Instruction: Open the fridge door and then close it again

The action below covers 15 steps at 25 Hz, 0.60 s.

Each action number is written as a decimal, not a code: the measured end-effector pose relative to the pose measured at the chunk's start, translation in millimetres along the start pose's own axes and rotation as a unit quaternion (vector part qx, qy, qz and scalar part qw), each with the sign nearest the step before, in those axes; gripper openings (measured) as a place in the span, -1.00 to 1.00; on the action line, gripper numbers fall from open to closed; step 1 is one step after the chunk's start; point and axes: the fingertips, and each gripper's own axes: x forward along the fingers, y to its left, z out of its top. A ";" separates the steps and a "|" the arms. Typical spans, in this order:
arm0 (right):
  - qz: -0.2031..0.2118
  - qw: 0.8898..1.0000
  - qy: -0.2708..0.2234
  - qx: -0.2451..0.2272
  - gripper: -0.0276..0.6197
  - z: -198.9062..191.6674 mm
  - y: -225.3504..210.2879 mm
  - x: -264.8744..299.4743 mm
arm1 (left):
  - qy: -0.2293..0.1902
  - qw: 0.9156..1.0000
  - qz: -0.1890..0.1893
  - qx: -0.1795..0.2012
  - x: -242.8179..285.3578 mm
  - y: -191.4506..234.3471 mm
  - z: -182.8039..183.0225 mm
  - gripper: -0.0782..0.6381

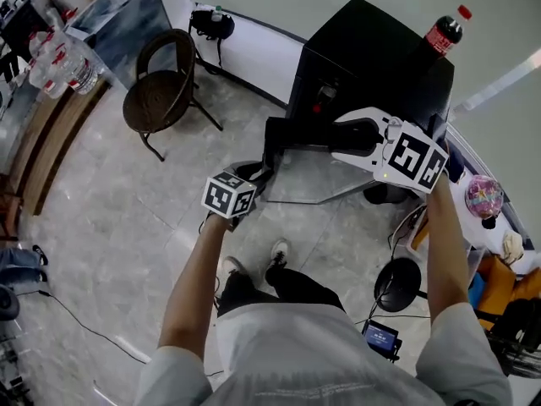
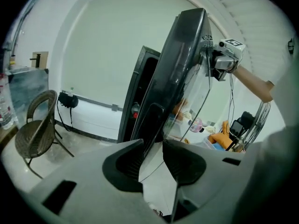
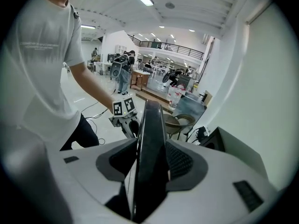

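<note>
The fridge door (image 1: 308, 172) is open. In the head view it swings out from the black fridge (image 1: 372, 57), which stands in the upper right of the frame, and its glass pane lies toward the centre, well away from the cabinet's front. The inside of the fridge shows as a dark gap behind the door in the left gripper view.

The right gripper (image 1: 342, 138) sits on the door's black edge near the middle right of the head view. In its own view the tongs are closed on this edge, with a pad pressed on each side. The left gripper (image 1: 252, 174) is at the door's free corner, left of centre. Its tongs are narrow, with the door's edge and glass between them, and they seem to press on it, though the clear glass makes this less sure.

So, as I judge it, the first half of the task is done or almost done, because the door is wide open. The second half is left: the door must swing back against the cabinet until it is shut, and then both grippers must let go. Whether the door is at its widest now I cannot say.

A cola bottle (image 1: 444, 32) stands on top of the fridge, and a chair (image 1: 161, 87) is at the upper left.
</note>
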 end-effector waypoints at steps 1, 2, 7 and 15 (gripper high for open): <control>0.006 1.000 -0.001 -0.004 -0.33 0.3 4.8 -0.2 | 0.001 1.000 0.002 -0.003 -2.4 -3.8 -4.5 -0.47; 0.012 1.000 -0.002 -0.009 -0.33 1.5 9.8 -0.7 | 0.002 1.000 0.002 -0.006 -5.7 -7.9 -8.6 -0.47; 0.034 0.999 -0.012 -0.037 -0.33 7.4 32.0 -4.8 | -0.003 1.000 0.016 -0.022 -20.8 -27.3 -25.9 -0.47; 0.012 0.990 -0.031 -0.135 -0.27 12.2 66.2 -14.7 | -0.041 0.995 0.066 -0.055 -40.3 -62.9 -51.5 -0.47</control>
